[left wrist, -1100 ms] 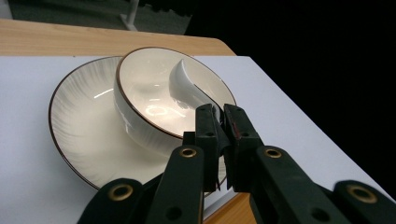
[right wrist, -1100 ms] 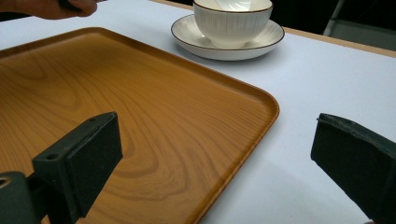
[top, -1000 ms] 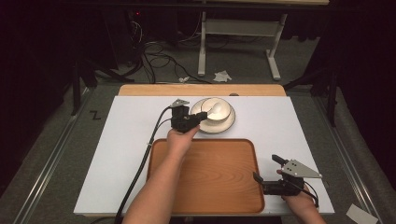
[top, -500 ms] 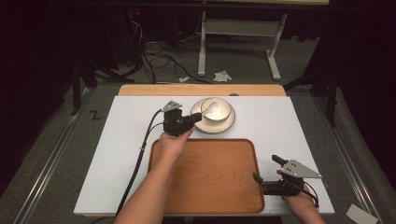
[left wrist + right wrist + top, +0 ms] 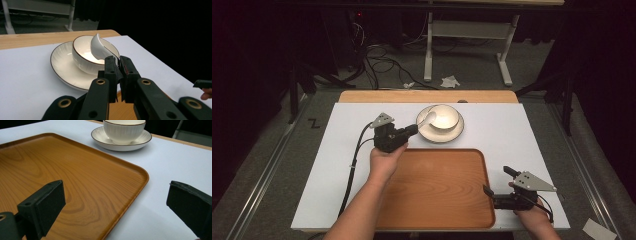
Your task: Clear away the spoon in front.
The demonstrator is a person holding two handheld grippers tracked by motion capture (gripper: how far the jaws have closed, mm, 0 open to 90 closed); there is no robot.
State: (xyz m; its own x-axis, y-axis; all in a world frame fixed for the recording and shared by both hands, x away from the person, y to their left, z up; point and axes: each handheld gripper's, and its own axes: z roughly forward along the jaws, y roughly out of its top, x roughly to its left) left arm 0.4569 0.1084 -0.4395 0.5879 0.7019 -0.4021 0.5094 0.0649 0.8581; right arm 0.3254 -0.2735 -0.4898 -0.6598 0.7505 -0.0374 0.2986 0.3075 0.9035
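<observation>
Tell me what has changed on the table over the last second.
The left gripper, shut on the white spoon, has drawn back from the bowl toward the person's left, bringing the spoon's handle along. The right gripper stayed open beside the tray; bowl and plate did not move.

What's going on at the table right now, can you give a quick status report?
Left gripper shut on white spoon, spoon leaning in bowl on saucer. Right gripper open, idle at wooden tray edge. Nothing blocking.

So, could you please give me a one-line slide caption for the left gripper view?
Left gripper shut on the handle of a white spoon resting in a bowl on its saucer.
</observation>
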